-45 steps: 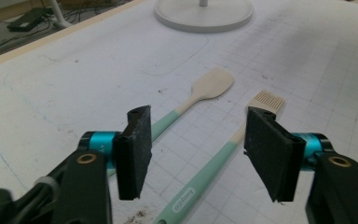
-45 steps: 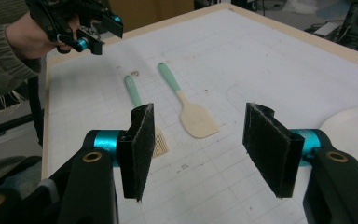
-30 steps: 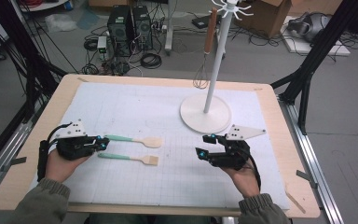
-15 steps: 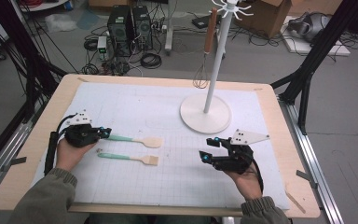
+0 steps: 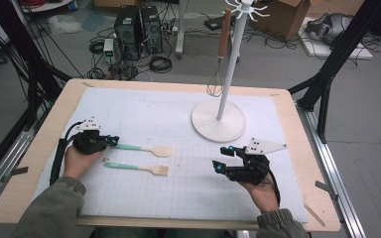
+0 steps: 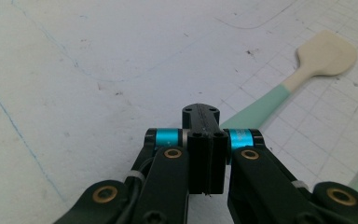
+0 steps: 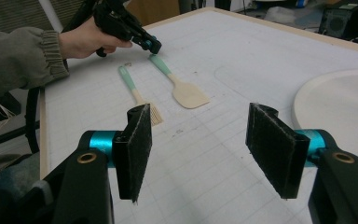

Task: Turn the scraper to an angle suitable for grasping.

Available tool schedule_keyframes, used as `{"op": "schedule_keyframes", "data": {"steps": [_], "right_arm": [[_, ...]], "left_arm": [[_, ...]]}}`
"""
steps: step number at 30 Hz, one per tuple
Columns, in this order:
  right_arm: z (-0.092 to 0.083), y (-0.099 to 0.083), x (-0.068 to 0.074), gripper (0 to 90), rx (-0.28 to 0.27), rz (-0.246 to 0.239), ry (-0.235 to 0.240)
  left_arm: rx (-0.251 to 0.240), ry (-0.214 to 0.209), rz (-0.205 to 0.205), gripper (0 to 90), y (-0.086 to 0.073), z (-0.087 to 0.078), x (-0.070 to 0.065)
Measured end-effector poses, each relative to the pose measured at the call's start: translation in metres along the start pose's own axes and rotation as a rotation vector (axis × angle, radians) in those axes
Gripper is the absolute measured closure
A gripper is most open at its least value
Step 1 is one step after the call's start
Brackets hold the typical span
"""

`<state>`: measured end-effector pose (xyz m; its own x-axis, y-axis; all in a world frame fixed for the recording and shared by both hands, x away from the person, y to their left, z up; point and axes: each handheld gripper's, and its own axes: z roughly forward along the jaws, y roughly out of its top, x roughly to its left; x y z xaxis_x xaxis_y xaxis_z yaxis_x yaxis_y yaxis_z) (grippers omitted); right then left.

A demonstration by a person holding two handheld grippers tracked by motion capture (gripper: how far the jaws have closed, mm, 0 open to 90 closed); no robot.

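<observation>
Step in hand: went for the pickup of the upper spatula, right at the tip of its mint handle. No lift to report.
Left tongs: clamped tight, pad against pad, nose down on the mat. No gap left between the jaws.
Upper spatula's place: stretched away from the tips of the left tongs, handle end right at them, cream head farthest off. Flat on the mat.
Lower spatula: lay just beside the left tongs, on the side toward the person, roughly parallel to the upper one. Untouched.
Right tongs: held moderately wide, nothing between the pads, well apart from both spatulas, beside the white round base of the stand.
Next move, as judged: called for a check on the grip first. If pinched, a clean lift with the handle kept level. If missed, reopen, slide along the handle, close again.
Farther off: whisk hung on the stand, well beyond both tongs.
Hard to make out: handle end tucked behind the shut jaws in the left gripper view, so could not tell whether caught between the pads or merely touched from above.
Cut off: top of the stand at the high view's upper edge.
</observation>
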<state>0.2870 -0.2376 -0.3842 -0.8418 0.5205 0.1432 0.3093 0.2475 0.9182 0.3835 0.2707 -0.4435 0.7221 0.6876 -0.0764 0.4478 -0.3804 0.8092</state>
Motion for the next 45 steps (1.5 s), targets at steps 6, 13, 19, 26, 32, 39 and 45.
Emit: {"op": "schedule_keyframes", "data": {"steps": [6,13,19,26,32,39,45], "right_arm": [[0.001,0.0,0.0,40.0,0.001,-0.006,-0.002],[0.003,-0.001,0.0,40.0,0.004,-0.004,0.005],[0.003,-0.002,-0.001,40.0,0.003,-0.002,0.002],[0.005,-0.003,-0.002,40.1,0.007,0.003,0.008],[0.006,-0.003,-0.002,40.1,0.005,0.004,0.014],[0.004,-0.004,-0.001,40.0,-0.001,0.005,0.013],[0.003,-0.004,0.0,40.0,0.003,0.008,0.015]], "left_arm": [[0.007,0.013,-0.004,89.6,-0.002,0.003,0.002],[0.003,0.024,-0.01,89.6,-0.003,0.006,0.004],[0.01,0.039,0.001,89.6,-0.003,0.007,0.004],[0.013,0.044,-0.003,89.6,-0.003,0.007,0.004],[0.033,0.029,0.002,89.6,-0.003,0.005,0.002],[0.054,0.005,0.023,89.6,-0.004,0.001,-0.002],[0.07,-0.01,0.046,89.6,-0.004,-0.001,-0.006]]}}
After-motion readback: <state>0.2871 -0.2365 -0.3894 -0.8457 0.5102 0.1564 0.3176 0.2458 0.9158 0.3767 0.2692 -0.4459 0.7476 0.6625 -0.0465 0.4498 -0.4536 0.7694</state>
